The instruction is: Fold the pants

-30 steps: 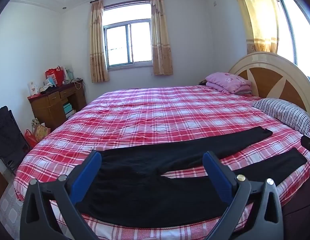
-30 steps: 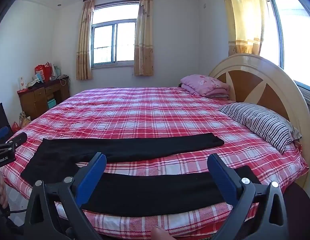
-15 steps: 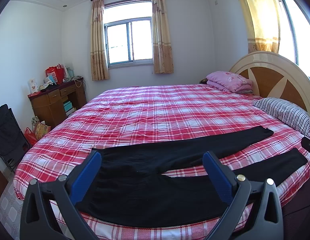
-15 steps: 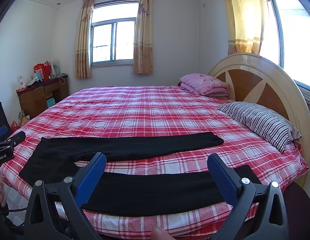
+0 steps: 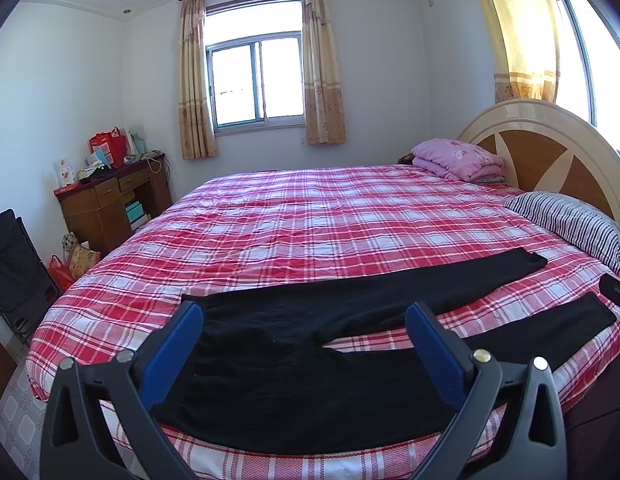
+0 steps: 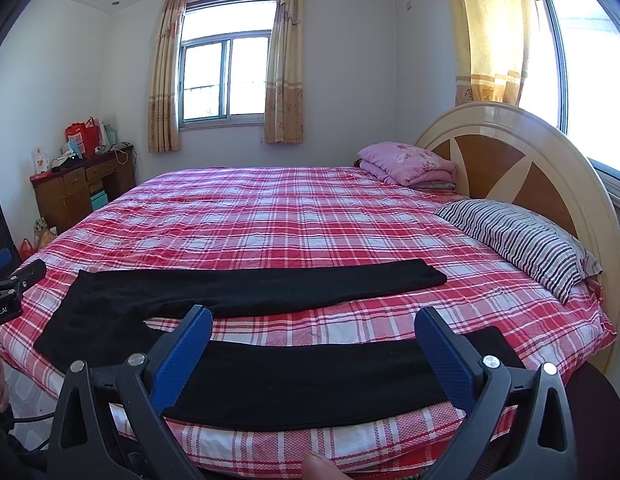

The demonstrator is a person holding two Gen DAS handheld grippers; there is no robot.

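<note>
Red-and-white plaid bedding covers the bed (image 5: 310,216), where black pants (image 5: 310,380) lie flat along the near edge, legs parted toward a striped pillow (image 6: 517,240) by the curved wooden headboard (image 6: 509,152). Left gripper (image 5: 304,344) and right gripper (image 6: 313,344) hover spread wide, holding nothing. A curtained window (image 5: 256,80) lights the white-walled room beside a cluttered desk (image 5: 110,200).

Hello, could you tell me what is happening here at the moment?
A person holds two handheld grippers over black pants spread flat, legs apart, on a red plaid bed. The left gripper faces the waist end, the right gripper the near leg. Both are open and empty; no fold has been made yet.
</note>
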